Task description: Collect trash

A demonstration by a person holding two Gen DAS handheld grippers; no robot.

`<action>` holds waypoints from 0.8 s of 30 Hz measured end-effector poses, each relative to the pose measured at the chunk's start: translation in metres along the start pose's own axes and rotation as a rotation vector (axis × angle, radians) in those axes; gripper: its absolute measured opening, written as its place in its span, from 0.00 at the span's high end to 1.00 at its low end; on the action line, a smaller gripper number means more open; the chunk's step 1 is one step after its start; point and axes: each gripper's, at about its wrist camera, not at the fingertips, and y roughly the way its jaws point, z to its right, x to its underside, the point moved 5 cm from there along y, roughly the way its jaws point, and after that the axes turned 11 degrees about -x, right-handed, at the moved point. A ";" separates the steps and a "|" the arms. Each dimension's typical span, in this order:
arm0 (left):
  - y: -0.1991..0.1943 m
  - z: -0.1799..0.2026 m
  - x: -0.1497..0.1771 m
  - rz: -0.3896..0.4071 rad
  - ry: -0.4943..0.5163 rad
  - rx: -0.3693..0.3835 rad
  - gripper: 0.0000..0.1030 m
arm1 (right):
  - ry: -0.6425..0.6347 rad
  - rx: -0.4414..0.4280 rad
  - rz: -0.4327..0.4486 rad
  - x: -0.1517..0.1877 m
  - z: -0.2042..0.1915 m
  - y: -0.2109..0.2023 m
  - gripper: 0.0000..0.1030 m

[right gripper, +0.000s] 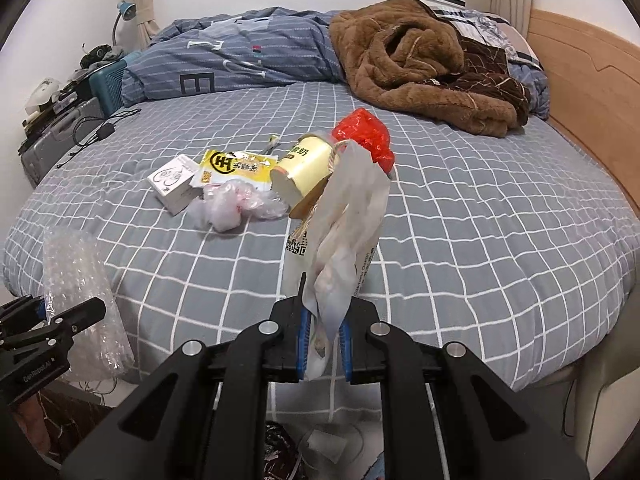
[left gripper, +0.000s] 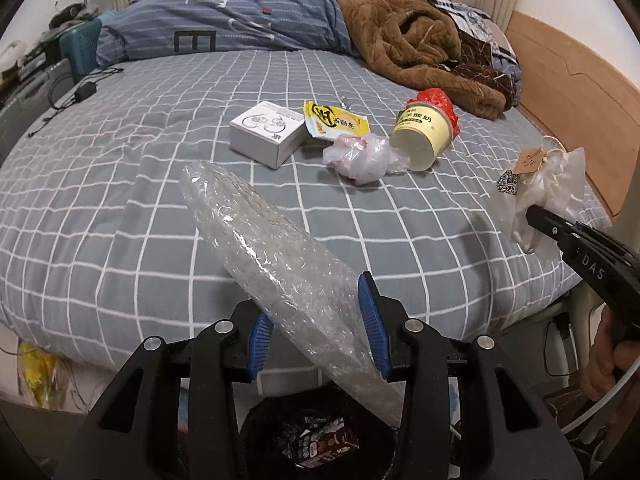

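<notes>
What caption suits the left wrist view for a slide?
Left gripper holds bubble wrap above the trash bin; more litter remains on the bed.

Big bed with a grey white-checked sheet (left gripper: 120, 208), blue striped duvet (left gripper: 224, 20) bunched along the far side. Fuzzy brown blanket (right gripper: 416, 64) heaped near the light wooden headboard (right gripper: 584, 92). Black charger with tangled cable (right gripper: 105, 131) at the sheet's left edge, teal plastic crate (right gripper: 107, 84) just beyond, blue desk lamp (right gripper: 127, 10) by the wall.

I am in a home bedroom: a bed (left gripper: 120, 208) with checked sheet, a quilt (left gripper: 224, 20), a wooden headboard (left gripper: 568, 80).
</notes>
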 end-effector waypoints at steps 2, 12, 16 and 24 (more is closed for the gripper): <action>-0.003 -0.002 0.005 -0.002 -0.008 -0.002 0.61 | -0.003 -0.002 0.000 0.003 -0.003 -0.003 0.88; -0.019 -0.005 0.019 -0.006 -0.035 0.011 0.61 | -0.003 -0.024 0.005 0.021 -0.016 -0.023 0.89; -0.033 -0.004 0.028 0.003 -0.036 0.023 0.61 | -0.003 -0.040 0.006 0.027 -0.021 -0.034 0.89; -0.046 -0.003 0.051 -0.010 -0.031 0.034 0.61 | -0.013 -0.071 0.006 0.042 -0.033 -0.047 0.89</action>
